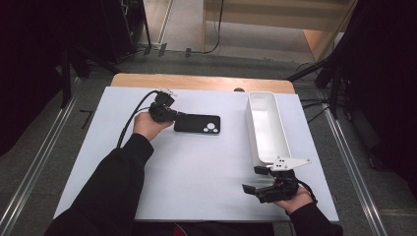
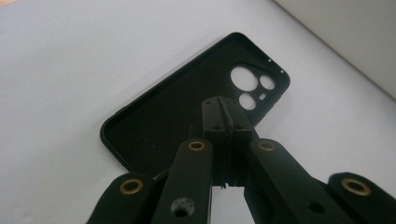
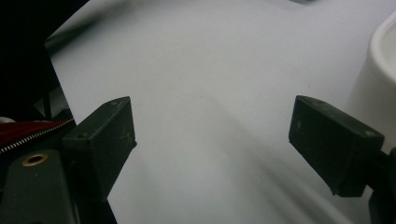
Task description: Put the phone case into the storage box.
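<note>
The black phone case [image 1: 197, 123] lies flat on the white table top [image 1: 196, 187], inner side up, in the left half of the far part of the sheet, with its camera cut-outs at the end toward the white tray [image 1: 265, 129]. The left gripper [image 1: 171, 117] sits at the case's other short end, and in the left gripper view its two jaws are pressed together over the case [image 2: 187, 107], pinching the wall of the case (the thin edge itself is hidden between the pads, so how much of it is caught cannot be told). The case rests level on the sheet. The long tray stands well apart to the right, lengthwise away from the person. The right gripper [image 1: 254, 179] rests near the front right corner of the table, just beside the tray's near end, its jaws spread wide with nothing between them but bare table [image 3: 205, 116]; the tray's rounded wall [image 3: 378, 84] shows at the edge of the right gripper view.
</note>
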Motion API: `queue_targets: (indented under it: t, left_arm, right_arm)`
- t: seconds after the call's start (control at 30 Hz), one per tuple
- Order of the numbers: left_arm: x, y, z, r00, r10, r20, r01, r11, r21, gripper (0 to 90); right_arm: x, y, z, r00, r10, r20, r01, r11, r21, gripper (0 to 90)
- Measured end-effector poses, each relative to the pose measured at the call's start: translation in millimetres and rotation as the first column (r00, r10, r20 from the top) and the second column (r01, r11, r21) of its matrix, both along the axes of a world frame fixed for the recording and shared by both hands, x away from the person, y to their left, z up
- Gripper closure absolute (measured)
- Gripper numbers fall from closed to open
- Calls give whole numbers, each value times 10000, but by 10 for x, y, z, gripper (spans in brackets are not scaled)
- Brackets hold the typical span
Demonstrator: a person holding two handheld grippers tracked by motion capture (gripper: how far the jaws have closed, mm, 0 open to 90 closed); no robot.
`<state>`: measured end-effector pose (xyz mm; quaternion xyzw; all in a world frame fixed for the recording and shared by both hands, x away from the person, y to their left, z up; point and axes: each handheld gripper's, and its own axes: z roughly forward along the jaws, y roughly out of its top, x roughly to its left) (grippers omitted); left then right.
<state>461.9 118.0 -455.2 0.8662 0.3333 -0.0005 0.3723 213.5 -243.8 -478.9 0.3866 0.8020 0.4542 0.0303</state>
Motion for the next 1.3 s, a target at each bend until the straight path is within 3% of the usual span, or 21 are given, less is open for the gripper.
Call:
queue_targets:
  t: [0.17,0.3,0.63,1.03,1.3]
  left_arm:
    - [-11,5,-92,10000,77,-60,-77,10000,14,892]
    - [-29,33,-200,9999,109,-49,-107,9991,410,892]
    - [-80,159,-385,9994,326,-143,-319,9984,474,892]
    - [-120,199,-403,9988,341,-359,-328,9989,344,892]
    - [-213,195,-400,9990,55,-449,-38,9993,384,891]
  right_arm:
    - [-1,-1,-1,10000,-2,-1,2,10000,-3,130]
    - [-1,0,-2,10000,-2,-10,2,10000,-2,130]
    - [-2,7,-3,10000,-31,-61,31,10000,-1,130]
    - [-3,8,-4,10000,-42,-60,42,10000,-8,130]
    - [-5,7,-2,10000,-23,-44,23,10000,-15,130]
